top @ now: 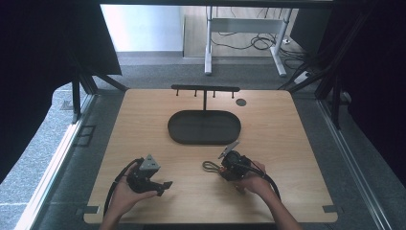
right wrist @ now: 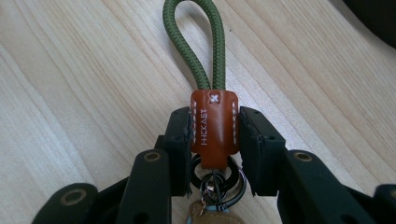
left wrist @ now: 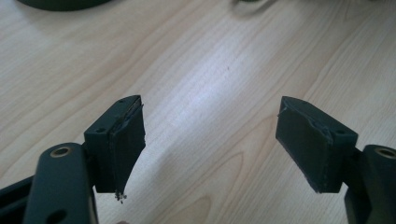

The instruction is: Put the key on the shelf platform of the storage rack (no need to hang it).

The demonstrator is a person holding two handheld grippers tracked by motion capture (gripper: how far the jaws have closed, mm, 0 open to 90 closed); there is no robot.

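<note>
Now the right claw (right wrist: 215,140) is closed on the brown leather tab of the keychain (right wrist: 214,122), low at the centre of the frame on the counter (top: 287,143). Lift it straight and slowly, so the green cord loop (right wrist: 194,37) does not slip. The left claw (left wrist: 210,140) is open and empty.

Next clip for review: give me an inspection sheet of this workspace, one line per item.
Surface: light wooden table, bare around the hands.
Job's things: keychain with green cord loop and brown leather tab, lying on the table.
Clutter: dark oval tray; T-shaped hook rack behind it; small dark disc.
Grippers: right gripper shut on the keychain's tab; left gripper open, holding nothing.
Cables: one trails from each gripper; loose cables on the floor beyond.
Surroundings: grey floor, white desk frame, black curtains.
</note>
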